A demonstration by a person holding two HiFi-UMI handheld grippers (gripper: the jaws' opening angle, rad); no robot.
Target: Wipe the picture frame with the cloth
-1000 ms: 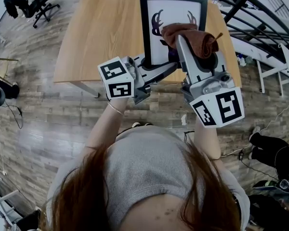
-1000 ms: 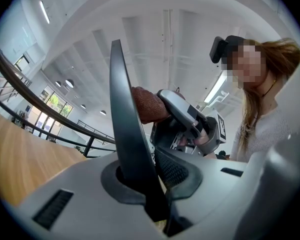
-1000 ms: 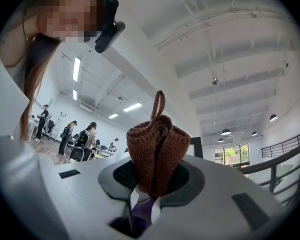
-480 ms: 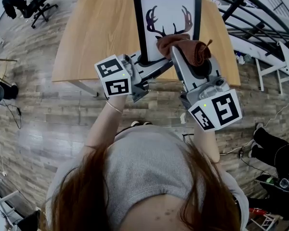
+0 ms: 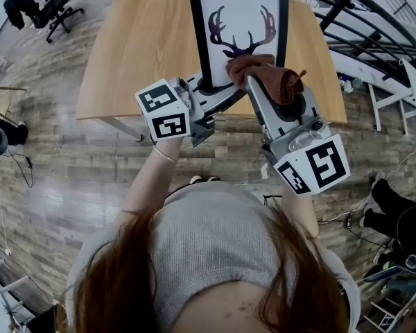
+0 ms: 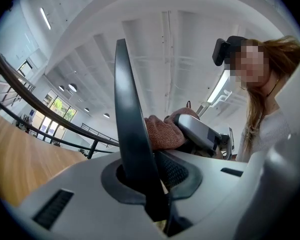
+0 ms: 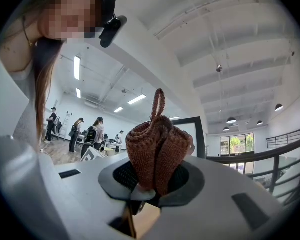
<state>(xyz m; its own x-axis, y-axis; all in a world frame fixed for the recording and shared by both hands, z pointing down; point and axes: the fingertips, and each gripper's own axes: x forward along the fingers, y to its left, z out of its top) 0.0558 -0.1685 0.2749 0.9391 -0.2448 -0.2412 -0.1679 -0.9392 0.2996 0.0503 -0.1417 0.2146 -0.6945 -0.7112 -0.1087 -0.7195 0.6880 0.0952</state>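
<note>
A black picture frame [image 5: 197, 26] with a deer-antler print stands tilted over the wooden table [image 5: 145, 47]. My left gripper [image 5: 209, 89] is shut on the frame's lower left edge, and that edge [image 6: 127, 129] runs up between its jaws in the left gripper view. My right gripper [image 5: 253, 71] is shut on a bunched brown cloth [image 5: 270, 71], which lies against the lower right of the print. The cloth [image 7: 157, 151] fills the jaws in the right gripper view, with the frame [image 7: 195, 134] just behind it. The cloth [image 6: 162, 131] also shows beside the frame in the left gripper view.
The table's near edge [image 5: 125, 113] sits just ahead of my hands, over wood-plank floor. A black railing [image 5: 360, 19] curves past the table's right side. An office chair [image 5: 52, 9] stands far left. People stand in the background [image 7: 85, 131] of the right gripper view.
The right gripper has slid the cloth down the print, from over the antlers to the lower right of the picture. The left gripper has kept its hold on the frame.
</note>
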